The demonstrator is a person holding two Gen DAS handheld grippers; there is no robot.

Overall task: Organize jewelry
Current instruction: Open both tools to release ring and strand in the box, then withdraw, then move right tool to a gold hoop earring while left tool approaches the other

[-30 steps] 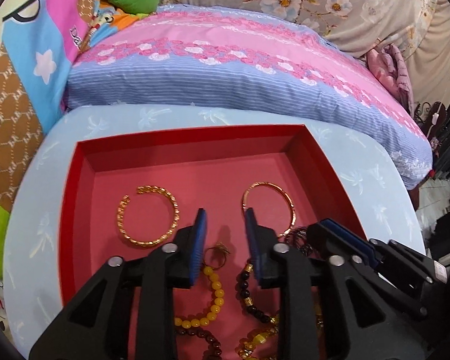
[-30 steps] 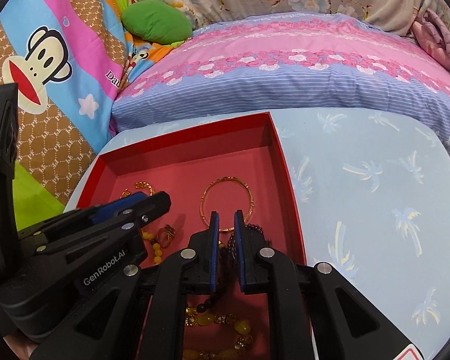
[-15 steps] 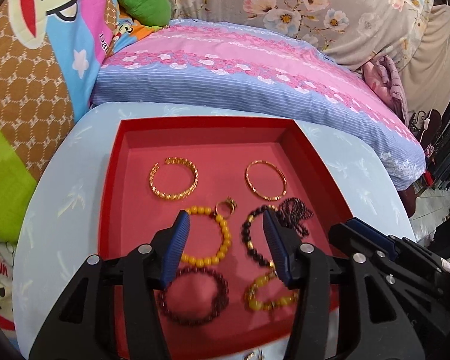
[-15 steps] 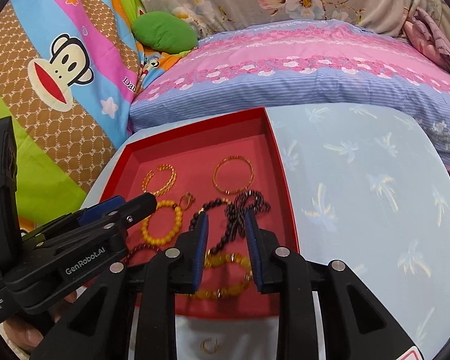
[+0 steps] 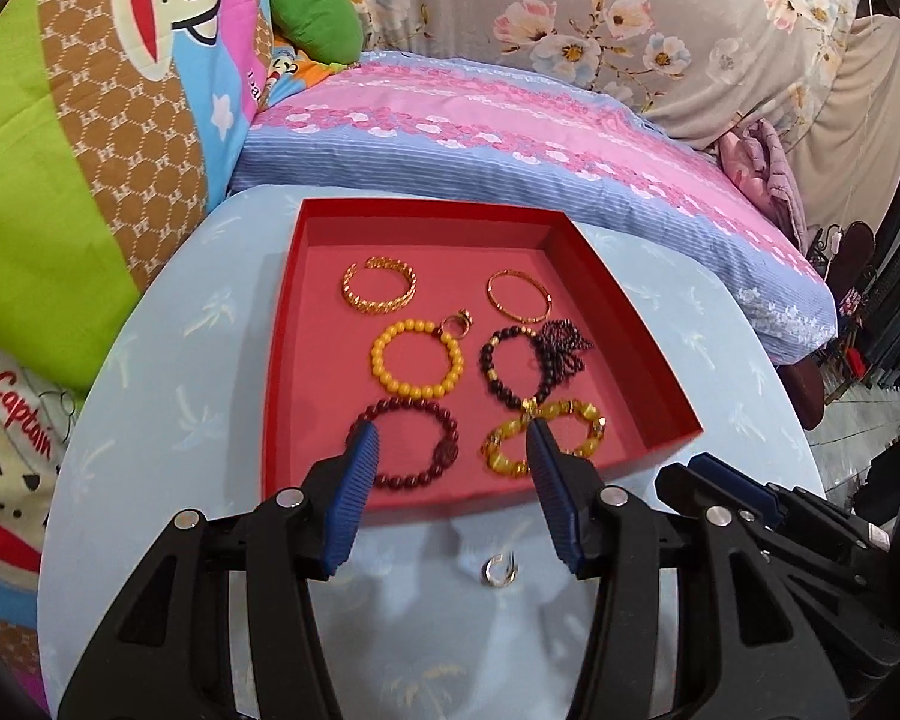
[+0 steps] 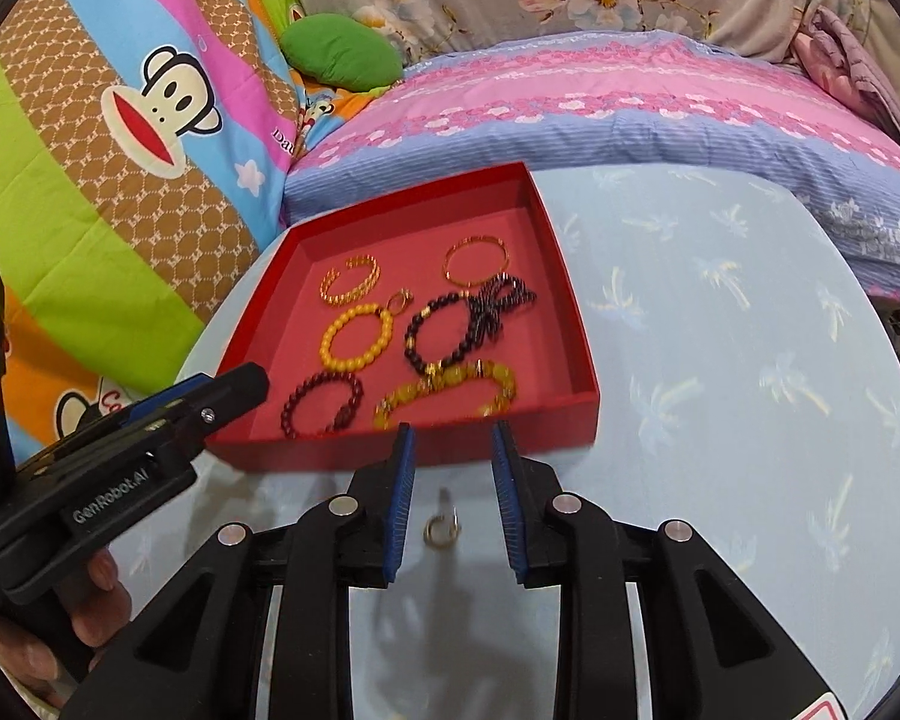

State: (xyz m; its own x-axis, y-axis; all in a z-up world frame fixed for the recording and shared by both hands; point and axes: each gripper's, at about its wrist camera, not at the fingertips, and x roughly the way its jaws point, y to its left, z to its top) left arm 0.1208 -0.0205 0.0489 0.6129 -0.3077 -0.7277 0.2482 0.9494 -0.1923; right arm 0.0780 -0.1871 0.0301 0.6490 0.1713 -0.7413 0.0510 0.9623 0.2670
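Note:
A red tray (image 5: 624, 324) (image 6: 576, 324) on the light blue table holds several pieces: two gold bangles (image 5: 379, 286), a yellow bead bracelet (image 5: 417, 357), a dark red bead bracelet (image 5: 411, 444), a black bead bracelet (image 5: 513, 369) and an amber bracelet (image 5: 543, 438). A small silver ring (image 5: 499, 570) (image 6: 441, 529) lies on the table in front of the tray. My left gripper (image 5: 450, 474) is open and empty above the tray's near edge. My right gripper (image 6: 450, 462) is open and empty, just above the ring.
The round table (image 6: 720, 360) has bare cloth to the right of the tray. A pink and blue pillow (image 5: 510, 138) and cartoon bedding (image 6: 120, 120) press against the table's far and left sides. The left gripper's body (image 6: 150, 438) shows in the right wrist view.
Both grippers have pulled back and up out of the tray and opened wider. The right one let go of the dark beads, which now lie in the tray. The silver ring has come into view.

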